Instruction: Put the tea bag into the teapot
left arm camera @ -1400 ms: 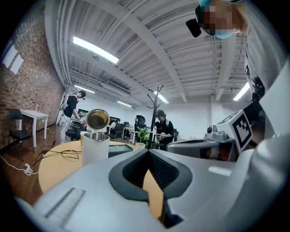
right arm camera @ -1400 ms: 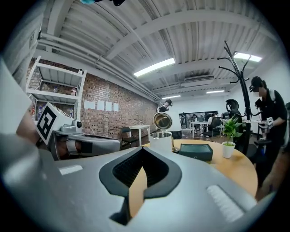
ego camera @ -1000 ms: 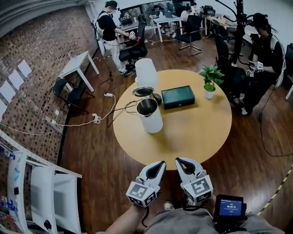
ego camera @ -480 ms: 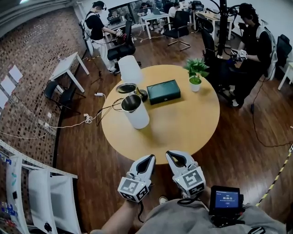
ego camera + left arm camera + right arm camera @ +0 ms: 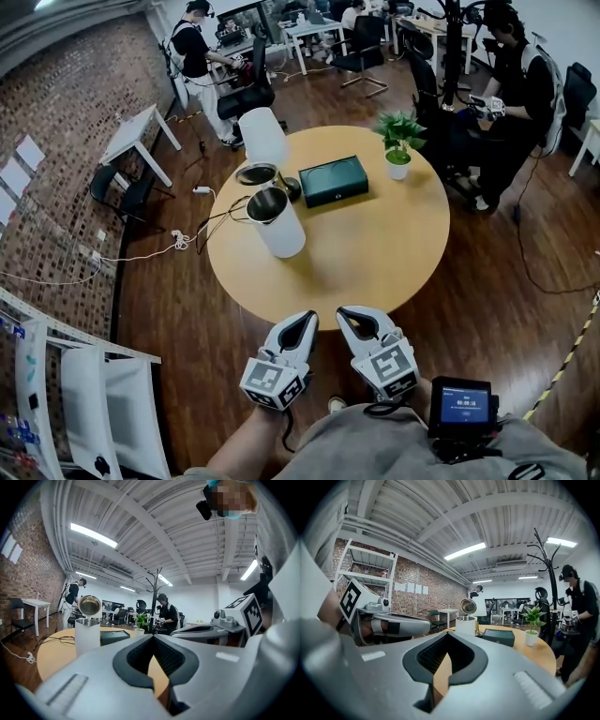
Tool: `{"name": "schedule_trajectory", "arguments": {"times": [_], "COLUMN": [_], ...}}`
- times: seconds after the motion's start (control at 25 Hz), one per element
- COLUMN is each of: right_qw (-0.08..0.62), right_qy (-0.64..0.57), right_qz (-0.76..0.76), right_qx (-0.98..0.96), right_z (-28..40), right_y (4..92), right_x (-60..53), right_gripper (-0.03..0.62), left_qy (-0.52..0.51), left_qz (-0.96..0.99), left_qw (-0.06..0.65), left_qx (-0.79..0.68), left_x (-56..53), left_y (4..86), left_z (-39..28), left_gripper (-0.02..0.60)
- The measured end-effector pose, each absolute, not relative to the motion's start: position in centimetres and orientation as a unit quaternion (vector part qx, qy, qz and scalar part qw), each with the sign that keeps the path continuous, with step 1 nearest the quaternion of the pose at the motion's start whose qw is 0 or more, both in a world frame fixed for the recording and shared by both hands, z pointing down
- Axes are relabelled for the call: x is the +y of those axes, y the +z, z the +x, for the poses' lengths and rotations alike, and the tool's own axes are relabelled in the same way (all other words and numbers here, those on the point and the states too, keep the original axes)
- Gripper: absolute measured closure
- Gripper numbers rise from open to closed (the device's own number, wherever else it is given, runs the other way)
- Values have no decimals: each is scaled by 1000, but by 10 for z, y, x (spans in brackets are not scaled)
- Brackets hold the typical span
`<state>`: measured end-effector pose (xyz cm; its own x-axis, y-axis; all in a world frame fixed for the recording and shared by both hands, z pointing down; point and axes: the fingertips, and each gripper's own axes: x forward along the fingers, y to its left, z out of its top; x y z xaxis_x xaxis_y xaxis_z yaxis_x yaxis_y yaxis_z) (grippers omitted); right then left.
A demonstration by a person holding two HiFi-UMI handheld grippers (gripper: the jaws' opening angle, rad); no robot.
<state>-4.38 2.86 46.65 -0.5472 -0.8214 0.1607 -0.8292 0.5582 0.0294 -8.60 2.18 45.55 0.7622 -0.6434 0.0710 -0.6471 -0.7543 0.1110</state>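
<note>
Head view has the left tongs and right tongs side by side just off the near edge of the round tabletop, each with its jaws closed together on nothing. The white teapot stands well apart from them on the tabletop's far left part, lid raised, near a dark box.

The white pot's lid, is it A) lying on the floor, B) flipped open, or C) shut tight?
B: the pot shows its open mouth, and its round lid stands tipped back behind it, off the rim.
</note>
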Motion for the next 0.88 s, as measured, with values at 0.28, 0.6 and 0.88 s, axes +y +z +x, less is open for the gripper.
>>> {"name": "schedule_trajectory", "arguments": {"times": [0.28,0.6,0.88], "right_qw": [74,75,72], "right_qy": [33,19,14], "right_qz": [464,466,465], "right_qx": [-882,-882,-883], "right_z": [-48,-48,-49], "right_y": [461,457,451], "right_x": [33,32,30], "right_gripper": [588,588,588], "left_qy": [13,9,9], "left_qz": [936,935,932], "left_qw": [61,57,56], "left_qx": [-347,-351,-357], "left_x": [24,25,25], "left_y": [451,446,440], "left_z": [-87,-89,-92], "left_gripper": [581,581,581]}}
